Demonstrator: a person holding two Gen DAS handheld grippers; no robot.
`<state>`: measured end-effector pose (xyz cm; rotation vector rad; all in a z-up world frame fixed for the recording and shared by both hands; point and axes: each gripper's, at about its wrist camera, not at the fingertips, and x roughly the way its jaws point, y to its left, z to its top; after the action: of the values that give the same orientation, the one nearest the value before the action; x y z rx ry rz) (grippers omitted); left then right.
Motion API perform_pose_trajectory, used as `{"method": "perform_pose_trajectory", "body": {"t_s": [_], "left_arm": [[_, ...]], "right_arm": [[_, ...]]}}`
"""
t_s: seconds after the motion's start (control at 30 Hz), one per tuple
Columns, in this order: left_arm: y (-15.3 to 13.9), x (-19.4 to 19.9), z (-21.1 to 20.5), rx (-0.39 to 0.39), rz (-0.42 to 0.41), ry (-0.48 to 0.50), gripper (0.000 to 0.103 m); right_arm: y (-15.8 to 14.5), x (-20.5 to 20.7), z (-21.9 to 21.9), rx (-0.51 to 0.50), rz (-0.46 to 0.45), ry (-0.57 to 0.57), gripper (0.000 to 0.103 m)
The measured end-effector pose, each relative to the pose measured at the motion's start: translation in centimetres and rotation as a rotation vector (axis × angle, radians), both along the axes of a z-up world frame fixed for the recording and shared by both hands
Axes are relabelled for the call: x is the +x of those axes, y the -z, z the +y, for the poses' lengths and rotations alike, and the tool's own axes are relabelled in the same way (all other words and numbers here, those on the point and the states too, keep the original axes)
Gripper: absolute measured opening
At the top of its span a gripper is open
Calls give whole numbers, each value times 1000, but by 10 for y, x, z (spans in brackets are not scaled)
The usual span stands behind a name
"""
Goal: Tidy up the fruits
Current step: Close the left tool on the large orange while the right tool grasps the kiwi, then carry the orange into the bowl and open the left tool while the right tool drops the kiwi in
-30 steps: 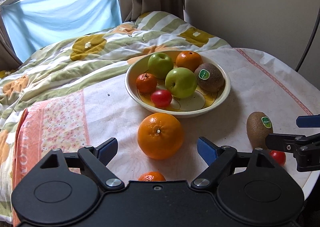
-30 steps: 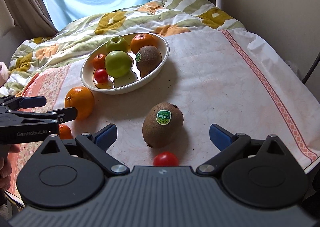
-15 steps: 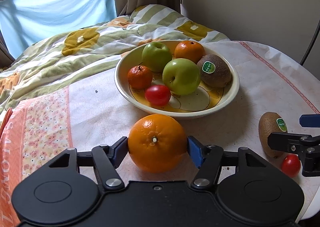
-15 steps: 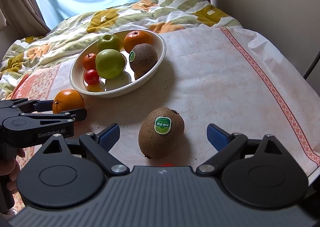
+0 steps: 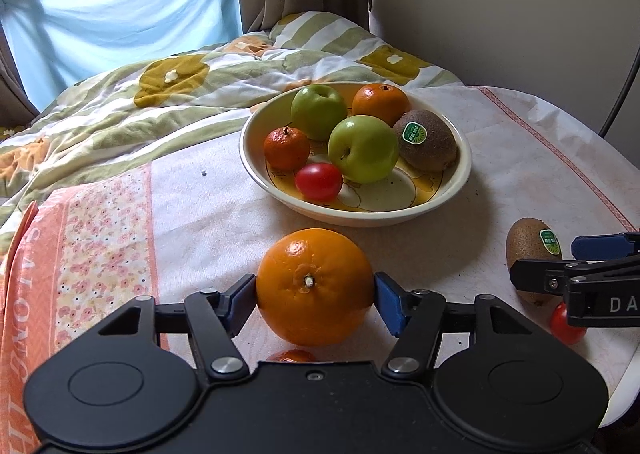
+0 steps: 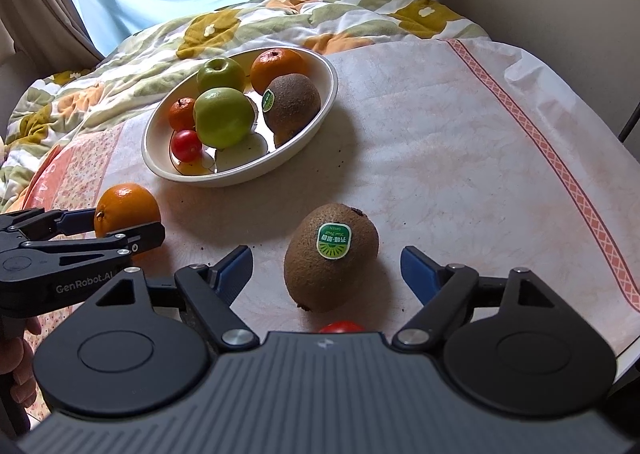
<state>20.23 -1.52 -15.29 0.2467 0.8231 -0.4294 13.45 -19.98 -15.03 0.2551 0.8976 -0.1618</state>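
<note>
Far left: flowered cloth border [image 5: 100, 238], free tablecloth beside it. Left gripper [image 5: 315, 294] clamped on the big orange [image 5: 314, 286], both pads touching its sides, just in front of the bowl [image 5: 460, 190]. In the bowl: apples, oranges, kiwi, tomato, some bare floor at the front. Right gripper [image 6: 326, 268] wide apart, closing, around the loose kiwi [image 6: 330, 256], pads not touching. Small tomato [image 6: 340, 327] just below. Further right: open cloth up to the table edge [image 6: 628, 342].

left hand-held gripper [image 5: 315, 300]: pads clamped, tilted down | right hand-held gripper [image 6: 327, 268]: jaws wide, closing, tilted down
</note>
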Motion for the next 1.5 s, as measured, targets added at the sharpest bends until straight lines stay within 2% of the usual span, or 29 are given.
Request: {"method": "perform_pose_trajectory", "body": {"t_s": [0.13, 0.4, 0.47, 0.53, 0.77, 1.13, 1.3, 1.5], "left_arm": [[-8, -7, 3, -11, -14, -18, 67], [-23, -20, 7, -34, -39, -50, 67], [-26, -24, 8, -42, -43, -62, 67], [-28, -27, 9, -51, -43, -75, 67], [-40, -39, 12, -67, -49, -104, 67], [-80, -51, 10, -95, -78, -133, 67], [-94, -42, 5, -100, -84, -141, 67], [-105, -21, -5, -104, -81, -156, 67]], "right_arm": [[7, 5, -3, 18, 20, -3, 81], [9, 10, -3, 14, 23, 1, 80], [12, 12, -3, 18, 40, -6, 71], [12, 13, -2, 13, 39, -10, 70], [3, 9, -4, 14, 22, -35, 68], [-52, -2, -6, 11, -56, -101, 68], [-74, 3, -10, 2, -85, -134, 68], [-87, 24, -17, -6, -95, -175, 68]]}}
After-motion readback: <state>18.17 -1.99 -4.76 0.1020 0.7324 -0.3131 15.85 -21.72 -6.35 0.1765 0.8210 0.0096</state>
